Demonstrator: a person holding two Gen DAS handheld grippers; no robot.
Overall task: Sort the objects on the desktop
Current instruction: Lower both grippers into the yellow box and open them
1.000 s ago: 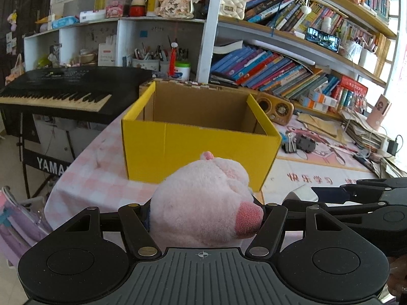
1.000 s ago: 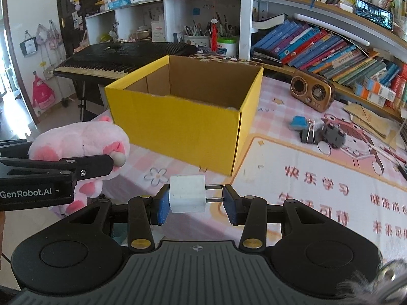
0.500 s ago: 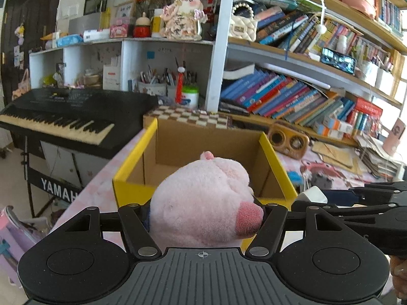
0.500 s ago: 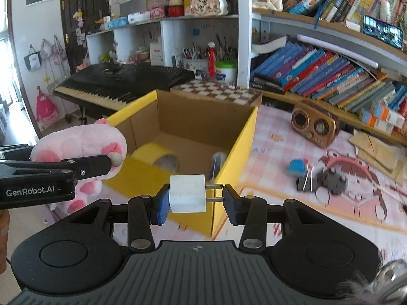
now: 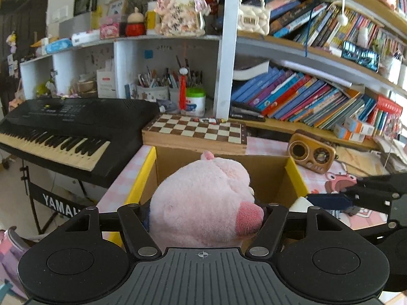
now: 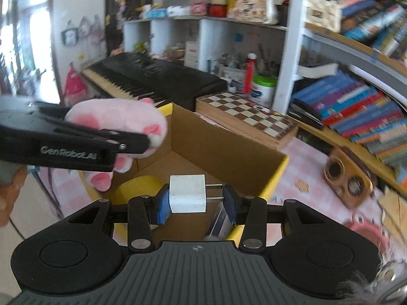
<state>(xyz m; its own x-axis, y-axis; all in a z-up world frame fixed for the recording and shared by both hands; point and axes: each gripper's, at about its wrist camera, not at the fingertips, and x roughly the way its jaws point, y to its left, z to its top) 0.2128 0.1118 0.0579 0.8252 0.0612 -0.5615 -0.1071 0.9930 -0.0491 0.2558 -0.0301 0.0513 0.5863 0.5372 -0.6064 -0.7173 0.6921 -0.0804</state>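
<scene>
Plush pinched in left gripper, over box mouth. Plug clamped in right gripper, also above box. Tape roll already inside. Both still to drop; radio, clips remain on bench.

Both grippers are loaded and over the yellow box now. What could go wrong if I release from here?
1. The pink plush pig toy hangs near the yellow cardboard box's left wall; it may catch the rim and fall outside.
2. The white plug adapter is pinched between its body and bare prongs in the right gripper; it could twist free early.
3. The left gripper sits close beside the right; they may collide.
</scene>
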